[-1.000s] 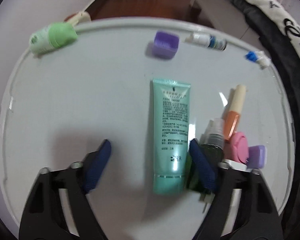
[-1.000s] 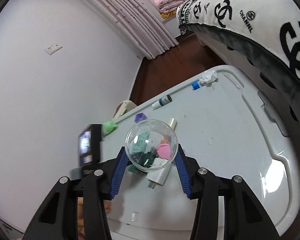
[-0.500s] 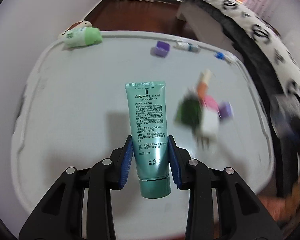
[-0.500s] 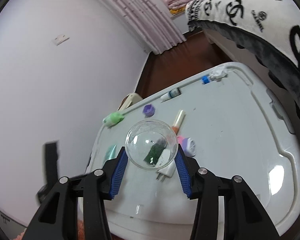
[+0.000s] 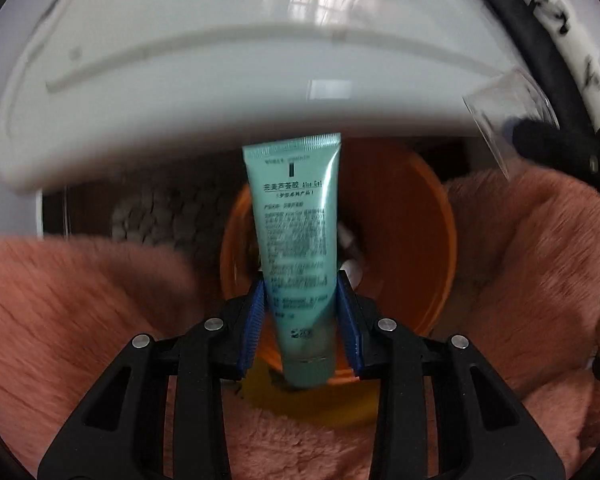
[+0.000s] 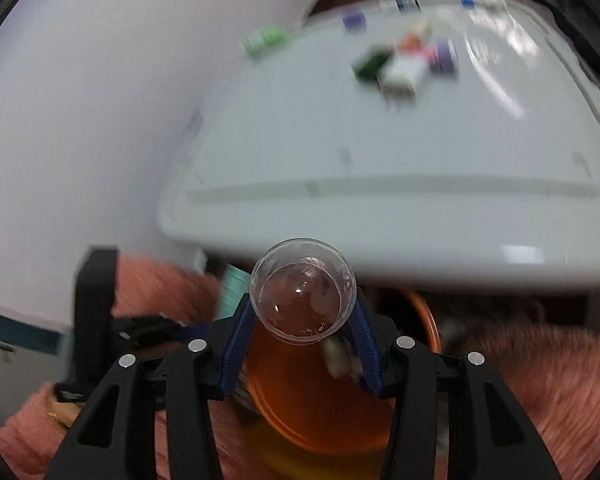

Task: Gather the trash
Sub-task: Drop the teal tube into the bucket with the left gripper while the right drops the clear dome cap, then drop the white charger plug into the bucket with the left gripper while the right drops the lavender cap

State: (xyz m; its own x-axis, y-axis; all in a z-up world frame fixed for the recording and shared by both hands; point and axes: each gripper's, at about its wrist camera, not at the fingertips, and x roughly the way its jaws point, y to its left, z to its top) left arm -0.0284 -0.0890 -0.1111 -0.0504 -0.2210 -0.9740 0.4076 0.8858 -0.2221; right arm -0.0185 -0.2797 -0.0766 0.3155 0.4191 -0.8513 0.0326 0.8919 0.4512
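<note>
left gripper [image 5: 300, 300]: jaws clamped on teal tube [image 5: 296, 236], above orange bin [image 5: 404, 240]
right gripper [image 6: 302, 328]: jaws gripping clear cup [image 6: 302, 290]
change: both moved off counter [image 6: 380, 152] to bin

A home bedroom: white table [image 6: 380, 152] strewn with toiletries, pink fluffy rug [image 5: 80, 300].

light: soft daylight | table [image 6: 400, 152] glare | motion blur | fisheye vignette
</note>
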